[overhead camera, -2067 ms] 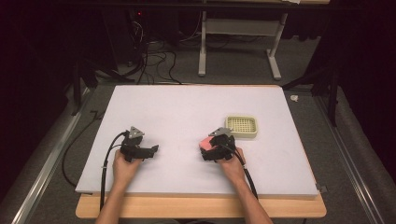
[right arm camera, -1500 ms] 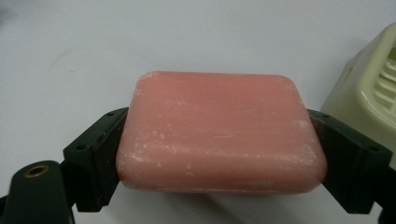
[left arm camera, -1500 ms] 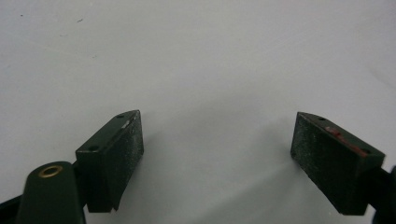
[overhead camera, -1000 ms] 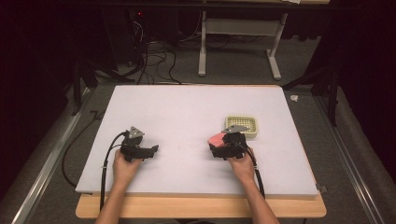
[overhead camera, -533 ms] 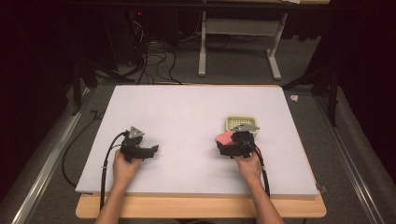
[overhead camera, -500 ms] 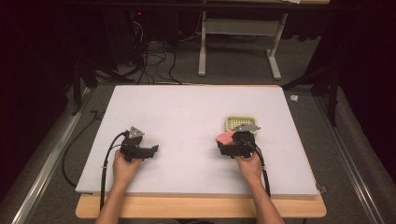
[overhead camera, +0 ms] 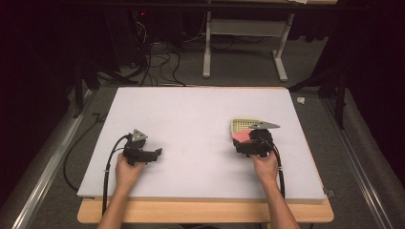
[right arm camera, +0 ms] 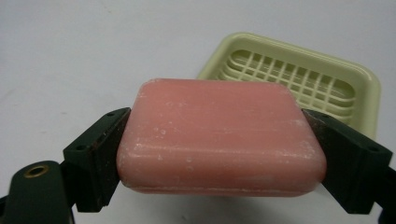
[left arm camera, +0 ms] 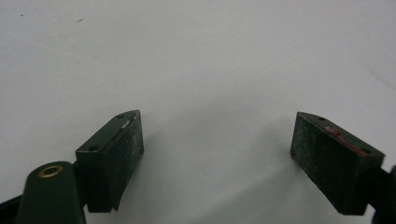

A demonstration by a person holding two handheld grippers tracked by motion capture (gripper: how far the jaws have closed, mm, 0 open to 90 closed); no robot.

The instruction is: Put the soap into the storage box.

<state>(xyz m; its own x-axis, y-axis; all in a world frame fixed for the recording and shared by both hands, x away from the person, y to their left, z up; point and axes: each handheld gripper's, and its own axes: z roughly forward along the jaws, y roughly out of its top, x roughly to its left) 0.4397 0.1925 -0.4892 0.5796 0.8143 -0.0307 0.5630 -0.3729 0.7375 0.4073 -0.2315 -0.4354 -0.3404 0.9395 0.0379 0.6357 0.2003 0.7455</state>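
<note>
The pink soap bar [right arm camera: 219, 137], at the centre of the right gripper view, looks waxy and matt, with pale chalky scuffs, and behind it at upper right the pale yellow-green soap dish [right arm camera: 359, 84] is smooth, slightly glossy plastic with a moulded grid. The black gripper pads [left arm camera: 128, 142] look matt and finely grained, dusted grey. The worktop [overhead camera: 191, 109] has a smooth, matt white sheet over a bare wooden edge along the bottom of the high view.
</note>
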